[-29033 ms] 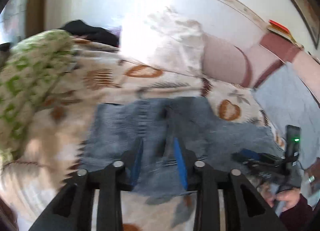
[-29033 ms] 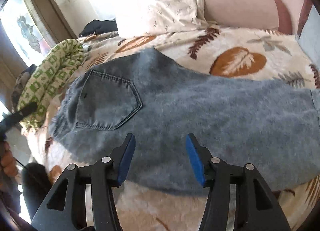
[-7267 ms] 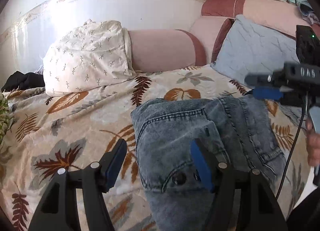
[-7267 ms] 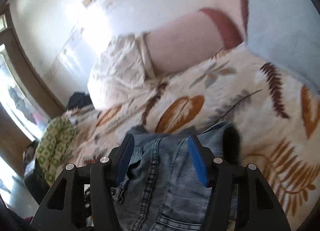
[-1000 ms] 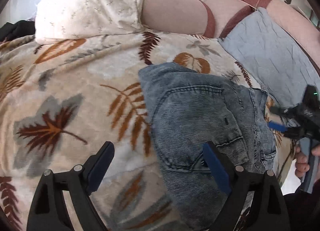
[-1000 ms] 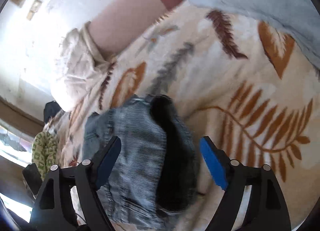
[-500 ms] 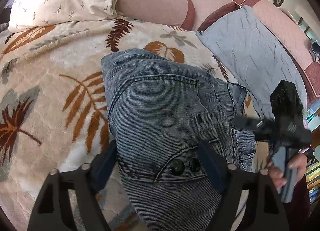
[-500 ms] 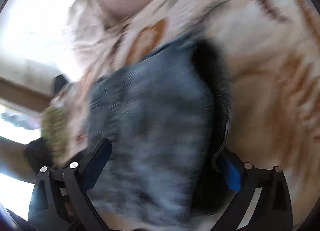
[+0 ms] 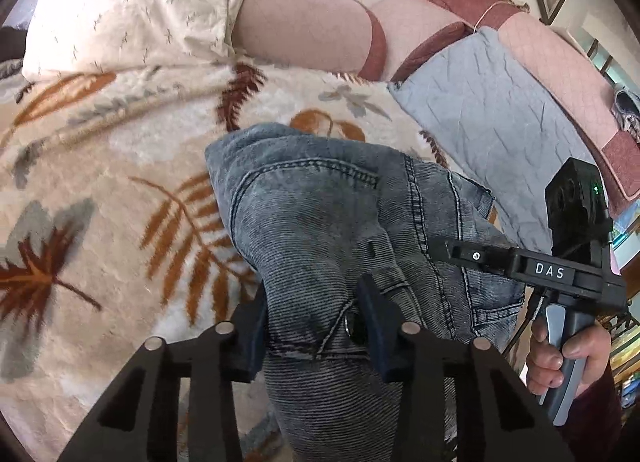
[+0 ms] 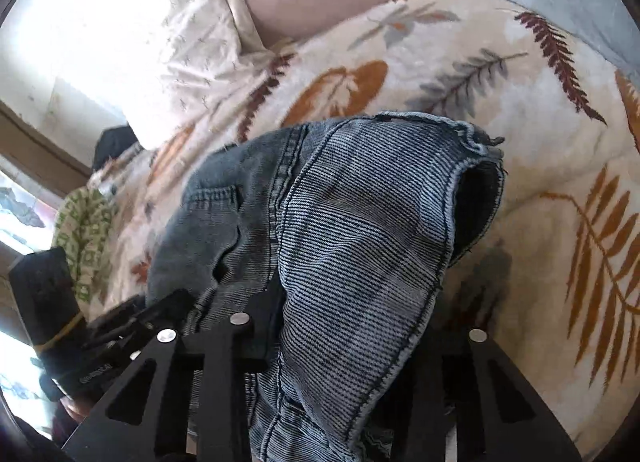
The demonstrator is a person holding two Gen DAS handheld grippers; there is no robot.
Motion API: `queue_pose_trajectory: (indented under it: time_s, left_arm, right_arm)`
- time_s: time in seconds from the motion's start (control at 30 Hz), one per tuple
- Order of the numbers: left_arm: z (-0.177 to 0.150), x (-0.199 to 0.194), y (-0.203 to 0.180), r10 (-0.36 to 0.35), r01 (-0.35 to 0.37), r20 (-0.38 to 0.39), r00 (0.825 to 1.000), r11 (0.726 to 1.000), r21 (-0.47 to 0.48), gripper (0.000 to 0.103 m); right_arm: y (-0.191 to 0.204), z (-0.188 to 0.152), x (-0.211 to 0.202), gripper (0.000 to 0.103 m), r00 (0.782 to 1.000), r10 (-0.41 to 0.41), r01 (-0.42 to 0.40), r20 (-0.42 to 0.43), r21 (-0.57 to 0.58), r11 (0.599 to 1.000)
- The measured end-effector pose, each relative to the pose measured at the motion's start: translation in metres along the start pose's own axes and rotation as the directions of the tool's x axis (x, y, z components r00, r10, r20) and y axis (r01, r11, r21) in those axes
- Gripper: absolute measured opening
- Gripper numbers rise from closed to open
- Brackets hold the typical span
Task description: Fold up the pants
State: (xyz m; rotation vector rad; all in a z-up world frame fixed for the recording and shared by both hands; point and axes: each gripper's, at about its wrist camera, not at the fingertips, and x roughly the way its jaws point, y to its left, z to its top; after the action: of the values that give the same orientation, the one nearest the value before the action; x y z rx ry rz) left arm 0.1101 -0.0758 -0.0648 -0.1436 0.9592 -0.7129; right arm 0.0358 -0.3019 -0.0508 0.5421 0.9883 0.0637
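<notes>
On the left we see the leaf-print blanket covering the bed, with a cream pillow at its far edge. In the middle lie the folded pants, bunched on the blanket. Our left claw has just been closing and now pinches a ridge of denim near the buttons. Further right, our right claw has likewise just closed, gripping the pants' near edge, its right finger hidden under cloth.

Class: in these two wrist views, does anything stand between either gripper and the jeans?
Nothing visible does. The left gripper and the right gripper have just been closing, and each now pinches a bunch of the jeans directly between its pads.
</notes>
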Motion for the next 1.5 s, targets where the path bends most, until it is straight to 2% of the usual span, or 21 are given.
queue_pose_trajectory:
  time_s: [0.17,0.3,0.4,0.6,0.7,0.77,0.87,0.93,1.03,1.1,1.13,1.17,1.23,1.33,1.5]
  left_arm:
    - [0.019,-0.03,0.01,0.05,-0.051,0.12,0.992,0.999,0.005,0.04]
    - [0.037,-0.054,0.034,0.094,-0.089,0.213,0.973,0.995,-0.032,0.04]
    - [0.046,-0.06,0.05,0.173,-0.166,0.246,0.954,0.985,-0.052,0.04]
    - [0.053,-0.055,0.085,0.309,-0.286,0.246,0.919,0.95,-0.125,0.04]
    - [0.051,-0.04,0.103,0.369,-0.345,0.182,0.911,0.927,-0.149,0.041]
    - [0.046,-0.029,0.113,0.4,-0.378,0.135,0.907,0.912,-0.16,0.045]
    - [0.041,-0.018,0.114,0.463,-0.448,0.107,0.88,0.883,-0.141,0.054]
    - [0.04,-0.015,0.11,0.509,-0.498,0.111,0.854,0.86,-0.113,0.062]
    - [0.039,-0.021,0.104,0.551,-0.543,0.125,0.825,0.835,-0.092,0.065]
    - [0.042,-0.032,0.1,0.574,-0.564,0.139,0.807,0.819,-0.104,0.065]
    - [0.043,-0.041,0.099,0.592,-0.581,0.157,0.79,0.806,-0.112,0.068]
    - [0.044,-0.05,0.095,0.608,-0.597,0.182,0.773,0.794,-0.118,0.07]
    - [0.045,-0.069,0.085,0.628,-0.617,0.235,0.741,0.776,-0.129,0.082]
    - [0.041,-0.098,0.066,0.656,-0.646,0.31,0.688,0.749,-0.149,0.092]
    - [0.024,-0.135,0.036,0.661,-0.663,0.38,0.647,0.734,-0.147,0.102]
  right_arm:
    - [0.029,0.016,0.0,0.028,0.994,0.046,-0.041,0.094,-0.053,0.998]
    - [0.062,0.04,0.017,0.028,0.988,0.091,-0.076,0.126,-0.119,0.99]
    - [0.086,0.054,0.036,0.027,0.984,0.12,-0.098,0.128,-0.17,0.981]
    - [0.118,0.069,0.085,0.027,0.988,0.118,-0.092,0.097,-0.237,0.967]
    - [0.13,0.071,0.114,0.027,0.994,0.087,-0.066,0.069,-0.265,0.962]
    - [0.13,0.069,0.134,0.027,0.998,0.058,-0.048,0.032,-0.255,0.966]
    - [0.123,0.063,0.146,0.032,0.999,0.043,-0.037,0.018,-0.24,0.97]
    - [0.118,0.063,0.15,0.045,1.0,0.025,-0.024,-0.001,-0.225,0.974]
    - [0.107,0.064,0.151,0.064,1.0,0.02,-0.022,-0.015,-0.159,0.987]
    - [0.105,0.065,0.142,0.064,1.0,0.025,-0.026,-0.005,-0.145,0.989]
    - [0.107,0.065,0.135,0.064,1.0,0.019,-0.017,0.007,-0.149,0.989]
    - [0.11,0.066,0.124,0.064,1.0,0.013,-0.009,0.027,-0.159,0.987]
    - [0.117,0.065,0.098,0.065,0.996,0.005,0.012,0.087,-0.19,0.982]
    - [0.13,0.057,0.054,0.067,0.984,-0.006,0.049,0.18,-0.235,0.971]
    - [0.148,0.019,-0.018,0.077,0.937,0.021,0.085,0.349,-0.287,0.954]
